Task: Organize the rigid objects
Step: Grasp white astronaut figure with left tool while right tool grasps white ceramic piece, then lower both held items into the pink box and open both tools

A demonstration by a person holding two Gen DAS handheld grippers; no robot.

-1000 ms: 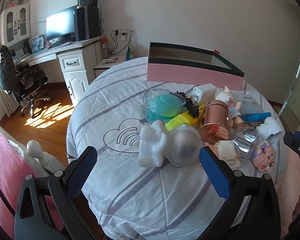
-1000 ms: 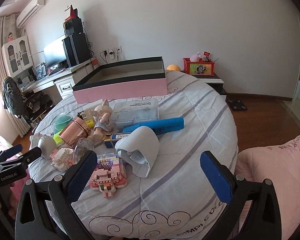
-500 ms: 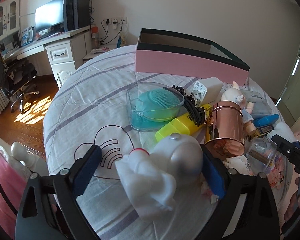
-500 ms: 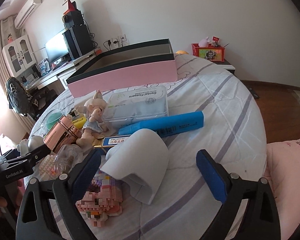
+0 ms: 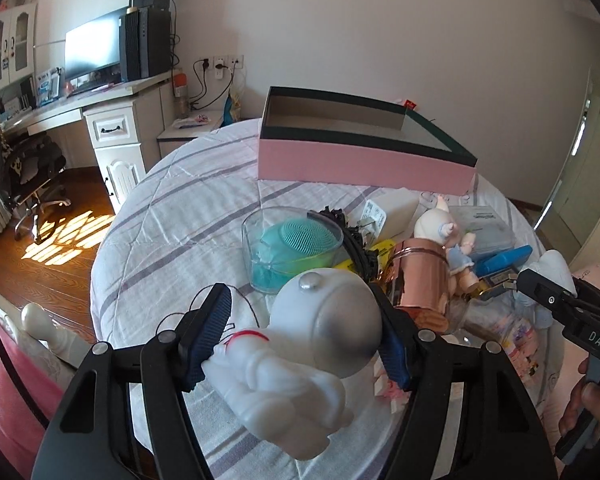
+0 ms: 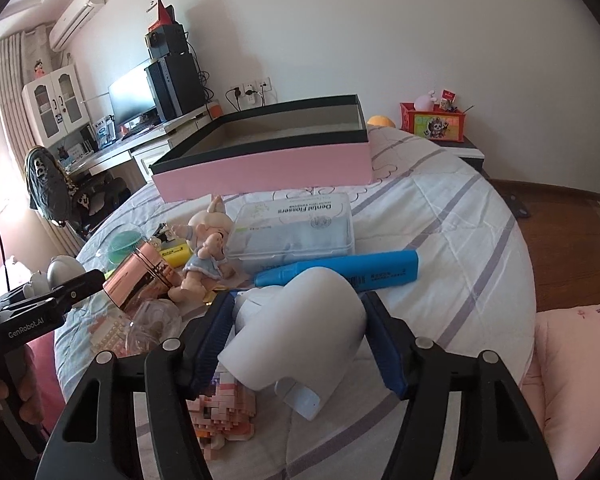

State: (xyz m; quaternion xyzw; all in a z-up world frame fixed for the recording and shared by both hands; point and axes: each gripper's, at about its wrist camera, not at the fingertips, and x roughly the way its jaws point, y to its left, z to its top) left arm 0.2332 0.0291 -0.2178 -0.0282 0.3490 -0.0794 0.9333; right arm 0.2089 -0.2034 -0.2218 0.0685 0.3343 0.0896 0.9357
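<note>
**Ana:** So, starting left of the pink box [image 5: 364, 162] — what has the left gripper [image 5: 300, 338] got?

**Ben:** Its fingers [image 5: 208, 332] are clenched on the white astronaut figure [image 5: 312, 344], one pad against the body, the other against the silver helmet. The figure sits tilted between them, on the near side of the bed [image 5: 172, 216] from the box. I'd say it is gripped across the widest part so it won't roll out.

**Ana:** And between that and the box?

**Ben:** A clutter: a clear cup with a teal brush [image 5: 296, 240], a copper-coloured tin [image 5: 420, 276] lying on its side, a small doll [image 5: 444, 236], all in front of the box's pink wall.

**Ana:** Further right?

**Ben:** The right gripper [image 6: 300, 334] has its fingers [image 6: 214, 330] closed around a white curved plastic piece [image 6: 296, 328], with a pink brick model [image 6: 224, 412] beneath it and a blue marker [image 6: 340, 270] and a floss case [image 6: 296, 228] between it and the box.

**Ana:** Why both at once?

**Ben:** My guess: the box stands open and unfilled, so each hand carries one hard item to it. Neither is inside yet.
</note>
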